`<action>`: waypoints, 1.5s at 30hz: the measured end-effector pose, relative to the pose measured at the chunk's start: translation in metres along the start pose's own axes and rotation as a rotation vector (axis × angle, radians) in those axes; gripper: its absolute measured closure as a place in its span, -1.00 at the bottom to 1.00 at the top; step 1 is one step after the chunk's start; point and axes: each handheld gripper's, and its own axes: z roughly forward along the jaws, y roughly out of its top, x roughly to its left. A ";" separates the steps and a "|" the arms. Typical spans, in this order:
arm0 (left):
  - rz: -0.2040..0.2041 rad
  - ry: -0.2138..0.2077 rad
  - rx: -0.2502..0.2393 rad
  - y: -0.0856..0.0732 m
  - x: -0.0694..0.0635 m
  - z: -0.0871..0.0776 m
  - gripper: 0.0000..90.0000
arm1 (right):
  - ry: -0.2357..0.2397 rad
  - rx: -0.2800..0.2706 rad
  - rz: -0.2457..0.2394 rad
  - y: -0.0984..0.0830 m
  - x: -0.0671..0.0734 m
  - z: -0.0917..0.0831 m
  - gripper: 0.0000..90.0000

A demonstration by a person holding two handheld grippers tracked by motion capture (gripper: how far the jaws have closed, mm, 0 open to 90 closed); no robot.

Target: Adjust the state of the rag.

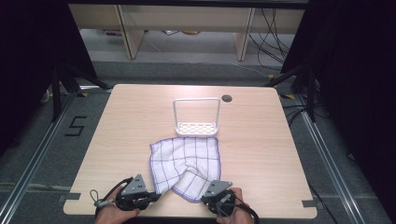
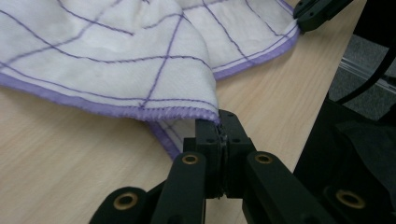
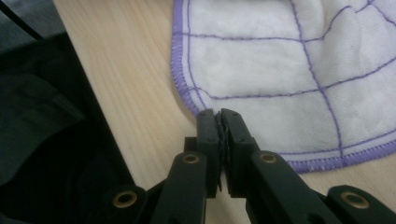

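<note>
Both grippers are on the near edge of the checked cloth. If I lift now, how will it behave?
The cloth will probably hang limp and sag between the left gripper and right gripper: it already lies rumpled, with one part folded over. It looks thin and light, so lifting should be easy. Each grip catches only the purple hem, so a corner might slip out.

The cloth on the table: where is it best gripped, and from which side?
At its purple-hemmed edge on the person's side, coming in low and level from the near table edge. The cloth lies rumpled with that hem lifted in folds, so thin jaws can pinch it. Both do so: the left hand-held gripper is shut on a folded corner, the right hand-held gripper on the hem.
</note>
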 end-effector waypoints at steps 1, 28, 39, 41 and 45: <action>-0.005 0.000 -0.007 0.000 0.002 -0.004 0.96 | 0.013 -0.007 -0.006 -0.001 -0.004 -0.005 0.95; -0.267 -0.078 -0.014 -0.016 0.032 -0.022 0.10 | -0.001 -0.085 0.132 -0.028 -0.027 -0.060 0.15; -0.230 0.097 -0.027 0.028 0.086 -0.013 -0.12 | -0.116 -0.137 0.182 0.034 -0.104 -0.035 0.10; -0.239 0.145 -0.026 0.039 0.106 -0.002 -0.13 | -0.148 -0.147 0.193 0.041 -0.118 -0.028 0.10; -0.198 0.173 -0.009 0.047 0.122 0.009 -0.13 | -0.147 -0.121 0.217 0.051 -0.139 -0.016 0.08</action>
